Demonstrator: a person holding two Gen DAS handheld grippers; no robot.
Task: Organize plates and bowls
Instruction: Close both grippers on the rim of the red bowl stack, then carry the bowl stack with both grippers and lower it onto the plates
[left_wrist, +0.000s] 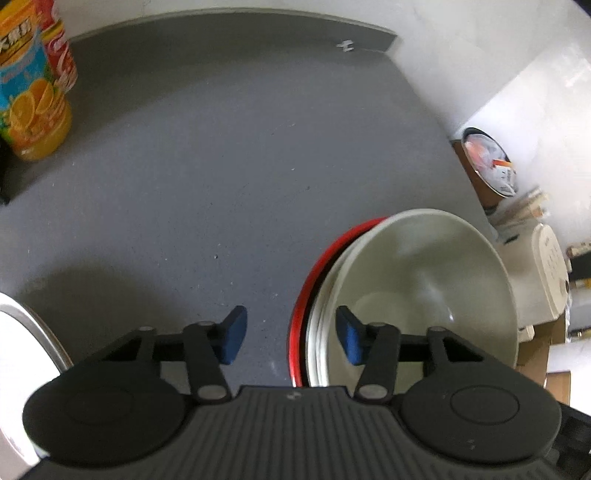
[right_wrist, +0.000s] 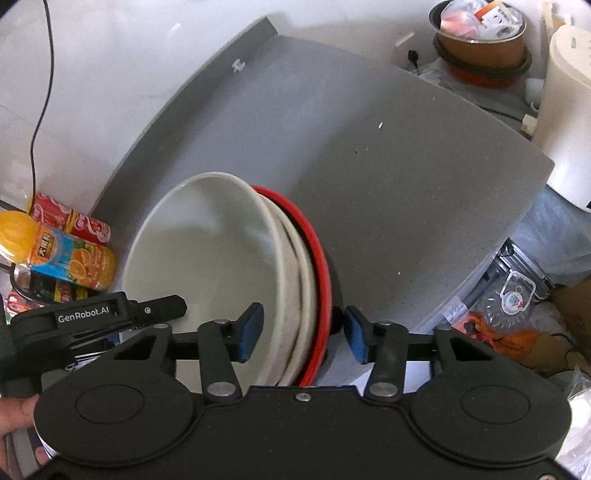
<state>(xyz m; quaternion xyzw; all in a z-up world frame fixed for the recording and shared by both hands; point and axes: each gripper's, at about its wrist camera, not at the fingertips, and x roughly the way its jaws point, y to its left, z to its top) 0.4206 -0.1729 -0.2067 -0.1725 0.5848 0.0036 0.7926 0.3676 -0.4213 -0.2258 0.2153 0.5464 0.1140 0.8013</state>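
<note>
Looks mostly done already. Pale glazed ceramic bowl (right_wrist: 207, 266) nested on a stack of white plates (right_wrist: 301, 280) with a red-rimmed plate (right_wrist: 321, 266) underneath, sitting lower centre of the right wrist view on the grey speckled countertop (right_wrist: 406, 166). Right gripper (right_wrist: 303, 330) wide open, straddling the stack's rim, gripping nothing. Left gripper (left_wrist: 290, 338) also spread open and empty, hovering just left of the stack. Probably only letting go and backing off left.
</note>
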